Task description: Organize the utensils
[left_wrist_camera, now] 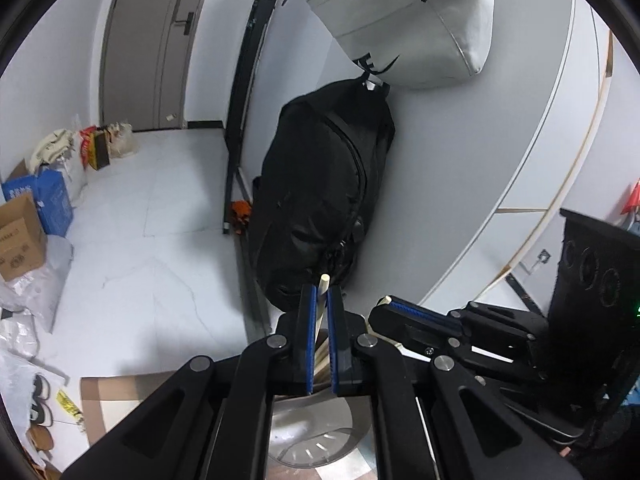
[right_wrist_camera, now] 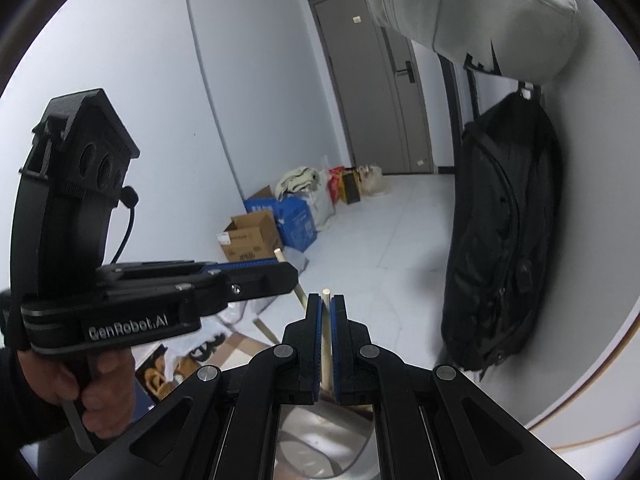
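My left gripper [left_wrist_camera: 321, 292] is shut on a pale wooden chopstick [left_wrist_camera: 324, 280] whose tip pokes up above the blue pads. My right gripper [right_wrist_camera: 326, 300] is likewise shut on a second chopstick [right_wrist_camera: 327, 344]. Each gripper shows in the other's view: the right gripper [left_wrist_camera: 380, 307] sits close on the right, and the left gripper [right_wrist_camera: 290, 273], held by a hand [right_wrist_camera: 100, 376], crosses from the left with its chopstick [right_wrist_camera: 266, 326] slanting down. A shiny metal utensil holder [left_wrist_camera: 316, 440] with slots lies directly below both grippers, also seen as the metal holder [right_wrist_camera: 320, 436]; it is mostly hidden by the fingers.
A black backpack [left_wrist_camera: 320, 200] hangs on the wall ahead under a grey fabric bag [left_wrist_camera: 404, 20]. Cardboard boxes [right_wrist_camera: 252, 236], a blue box [right_wrist_camera: 296, 220] and bags line the far wall beside a grey door [right_wrist_camera: 372, 92]. Slippers [left_wrist_camera: 40, 400] lie on the white tiled floor.
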### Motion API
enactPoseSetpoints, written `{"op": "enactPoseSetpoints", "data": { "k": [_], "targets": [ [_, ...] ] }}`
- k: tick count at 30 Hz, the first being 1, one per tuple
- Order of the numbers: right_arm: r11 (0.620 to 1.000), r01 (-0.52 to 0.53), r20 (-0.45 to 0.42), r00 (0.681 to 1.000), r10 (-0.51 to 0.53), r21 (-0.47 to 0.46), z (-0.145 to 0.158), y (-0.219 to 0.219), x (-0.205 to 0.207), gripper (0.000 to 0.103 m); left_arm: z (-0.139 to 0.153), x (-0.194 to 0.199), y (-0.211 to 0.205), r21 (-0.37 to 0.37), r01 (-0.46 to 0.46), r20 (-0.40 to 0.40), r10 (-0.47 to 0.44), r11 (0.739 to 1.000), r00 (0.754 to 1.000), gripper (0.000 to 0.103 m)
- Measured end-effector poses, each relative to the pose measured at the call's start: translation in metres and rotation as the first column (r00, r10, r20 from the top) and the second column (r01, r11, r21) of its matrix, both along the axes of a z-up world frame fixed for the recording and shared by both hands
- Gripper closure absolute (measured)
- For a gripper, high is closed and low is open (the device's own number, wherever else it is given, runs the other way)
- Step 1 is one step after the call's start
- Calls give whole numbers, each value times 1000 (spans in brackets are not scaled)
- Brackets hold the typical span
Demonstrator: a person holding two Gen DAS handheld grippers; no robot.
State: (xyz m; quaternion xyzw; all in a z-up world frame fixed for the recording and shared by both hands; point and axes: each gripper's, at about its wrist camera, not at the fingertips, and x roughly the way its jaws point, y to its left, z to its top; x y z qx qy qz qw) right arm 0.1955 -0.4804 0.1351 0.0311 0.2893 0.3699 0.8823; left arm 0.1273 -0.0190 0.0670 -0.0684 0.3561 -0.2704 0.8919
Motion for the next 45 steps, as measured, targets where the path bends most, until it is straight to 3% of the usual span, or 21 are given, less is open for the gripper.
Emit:
{"op": "enactPoseSetpoints", "data": {
  "k": [6,8,10,12,14,15,17,20,23,25,32,45],
  "targets": [
    [999,10,-50,999,-8,50,-8,-15,-3,91,-10,2,3,-29,31,-55,-33,999,998,98],
    [997,28,-43,999,-25,71,-7,-25,-9,79,-7,-3,2,-15,23,-41,-24,1000,999,84],
    [995,45,-32,999,-42,93,-4,-34,-17,69,-2,-10,4,-21,15,-12,-15,1000,1000,61],
    [991,64,-17,998,-62,118,1,-44,-29,55,6,-24,5,-16,-6,38,6,1000,999,53],
    [985,86,-1,996,-87,147,5,-53,-40,47,11,-35,5,0,-37,72,37,999,997,45],
    [983,93,4,995,-95,157,8,-56,-45,38,13,-44,5,10,-66,94,65,998,993,44],
    [976,116,26,992,-123,184,14,-63,-59,30,15,-53,6,14,-103,125,101,995,987,42],
    [970,138,41,988,-149,201,19,-67,-75,19,18,-72,10,13,-186,161,181,982,970,29],
    [963,155,51,984,-170,219,23,-72,-95,15,21,-89,10,19,-243,195,235,970,952,26],
    [962,163,57,982,-179,218,23,-73,-106,9,21,-97,10,23,-277,194,267,961,944,18],
    [971,172,105,976,-191,166,20,-70,-137,0,13,-122,8,69,-348,204,328,935,922,10],
    [970,196,125,969,-214,143,14,-70,-164,0,14,-155,20,60,-419,215,398,906,892,9]
  ]
}}
